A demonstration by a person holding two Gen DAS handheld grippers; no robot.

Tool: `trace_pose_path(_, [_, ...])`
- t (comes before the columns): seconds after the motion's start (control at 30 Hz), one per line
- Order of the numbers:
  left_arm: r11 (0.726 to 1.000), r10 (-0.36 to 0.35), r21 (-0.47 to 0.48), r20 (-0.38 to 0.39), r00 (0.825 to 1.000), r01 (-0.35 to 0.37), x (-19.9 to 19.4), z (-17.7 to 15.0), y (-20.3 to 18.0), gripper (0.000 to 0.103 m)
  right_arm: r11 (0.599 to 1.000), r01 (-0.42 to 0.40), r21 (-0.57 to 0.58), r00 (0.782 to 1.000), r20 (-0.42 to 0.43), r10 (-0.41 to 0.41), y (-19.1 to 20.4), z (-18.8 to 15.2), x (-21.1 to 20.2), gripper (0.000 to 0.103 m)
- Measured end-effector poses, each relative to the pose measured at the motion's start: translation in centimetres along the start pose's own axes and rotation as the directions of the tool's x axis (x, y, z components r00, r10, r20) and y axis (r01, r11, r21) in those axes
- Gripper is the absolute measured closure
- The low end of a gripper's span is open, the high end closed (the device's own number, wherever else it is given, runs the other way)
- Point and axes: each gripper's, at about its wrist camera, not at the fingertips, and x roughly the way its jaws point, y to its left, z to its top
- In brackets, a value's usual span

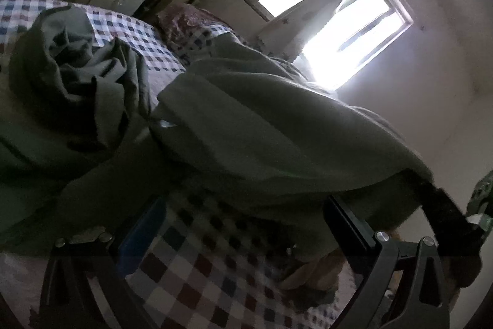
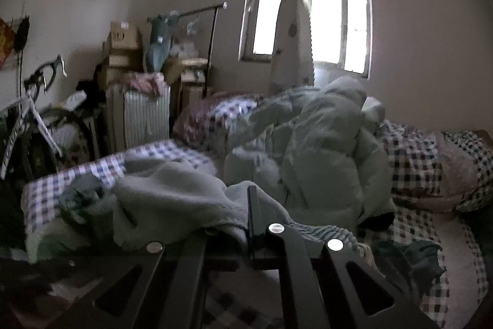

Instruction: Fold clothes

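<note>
A grey-green garment (image 1: 246,128) lies crumpled across the checked bedsheet (image 1: 135,36), filling most of the left wrist view. My left gripper (image 1: 234,215) is open, its fingers (image 1: 348,224) wide apart low over the sheet, with the garment's edge lying between and over them. In the right wrist view the same pale green fleecy garment (image 2: 172,199) lies bunched in front. My right gripper (image 2: 249,218) is shut on a fold of this garment, the cloth draped over the closed fingers.
A pale green quilt (image 2: 323,156) is heaped at the middle of the bed, below a bright window (image 2: 308,8). A radiator (image 2: 144,119), boxes and a bicycle (image 2: 40,113) stand at the left wall. A dark cloth (image 2: 413,261) lies at the right.
</note>
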Motion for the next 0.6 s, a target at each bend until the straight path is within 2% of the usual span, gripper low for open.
trace_pose_path(0.17, [0.997,-0.065,-0.055,-0.033,0.997,0.063,0.6,-0.1,0.5,0.0,1.0,0.015,0.015,0.997,0.08,-0.016,-0.9,3.0,-4.2,0.101])
trace_pose_path(0.27, [0.988,-0.138,-0.081,-0.042,0.99,0.135,0.8,-0.4,0.4,0.0,1.0,0.021,0.019,0.993,0.116,-0.023,-1.5,4.7,-6.6,0.101])
trace_pose_path(0.37, [0.965,-0.248,-0.096,-0.043,0.968,0.243,0.6,-0.6,-0.4,0.0,0.999,0.031,0.01,0.99,0.136,-0.032,-1.9,6.5,-8.6,0.101])
trace_pose_path(0.47, [0.947,-0.315,-0.081,-0.062,0.947,0.309,0.7,-0.9,-1.5,0.0,0.999,0.046,0.008,0.99,0.137,-0.047,-2.2,7.8,-10.2,0.101])
trace_pose_path(0.6, [0.948,-0.319,-0.029,-0.091,0.943,0.318,1.0,-1.9,-2.7,0.0,0.998,0.067,0.023,0.987,0.148,-0.069,-3.1,8.6,-12.4,0.101])
